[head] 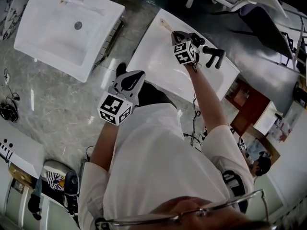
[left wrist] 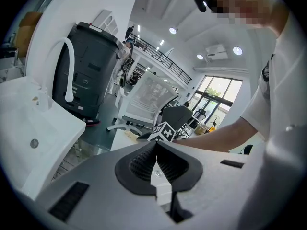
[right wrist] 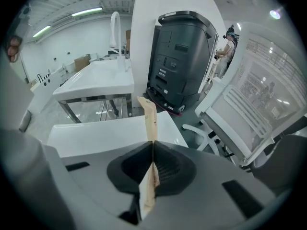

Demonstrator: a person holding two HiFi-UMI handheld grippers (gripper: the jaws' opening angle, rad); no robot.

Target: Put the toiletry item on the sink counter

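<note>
I am at the placing step: my right gripper (head: 176, 35) is stretched out over the far corner of the counter (head: 156, 68), jaws clamped on the sachet (right wrist: 149, 116), a thin tan strip that pokes out past the tips. It is held edge-on above the white top, and I cannot tell whether its far end touches the surface yet. Next, I judge, I need to bring it down and tip it flat onto a bare part of the top, clear of the basin and the edge, and only then part the jaws; being so light, it could stick to a pad or slide off. The head view shows the reach and how close the tip is to the corner, but the sachet is only a sliver there; the right gripper view shows the grip itself, pads pressed on the strip's lower half. My left gripper (left wrist: 156, 151) waits by my body, jaws together on nothing, which only its own view makes plain.
</note>
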